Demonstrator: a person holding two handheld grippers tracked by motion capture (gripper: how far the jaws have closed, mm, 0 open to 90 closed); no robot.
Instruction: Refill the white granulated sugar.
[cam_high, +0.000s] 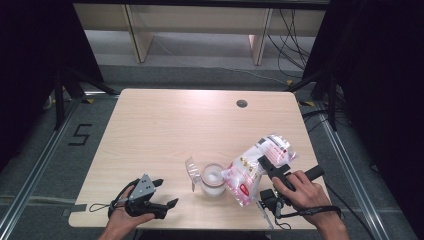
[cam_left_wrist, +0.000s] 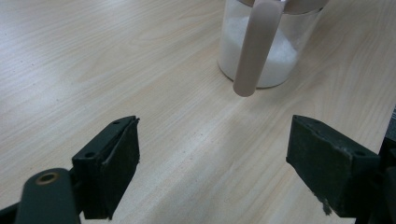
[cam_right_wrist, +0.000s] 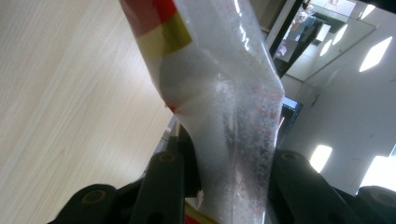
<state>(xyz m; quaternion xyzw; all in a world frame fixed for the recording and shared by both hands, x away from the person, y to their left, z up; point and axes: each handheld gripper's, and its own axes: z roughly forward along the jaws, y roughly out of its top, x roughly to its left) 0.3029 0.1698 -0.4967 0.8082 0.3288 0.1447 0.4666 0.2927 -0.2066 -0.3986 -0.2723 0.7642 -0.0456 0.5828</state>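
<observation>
High view: right claw (cam_high: 267, 175) clamps the bag (cam_high: 255, 167), held tilted, long axis slanting down-left with its low end at the jar (cam_high: 213, 180); the open lid (cam_high: 191, 169) is on the jar's far side. Left claw (cam_high: 167, 192), jaws apart and empty, rests on the desk (cam_high: 165, 125) left of the jar.

Left gripper view: jar (cam_left_wrist: 266, 51) just ahead, part-filled with white grains, nothing between.

Right gripper view: bag (cam_right_wrist: 219, 107) pinched between the jaws.
</observation>
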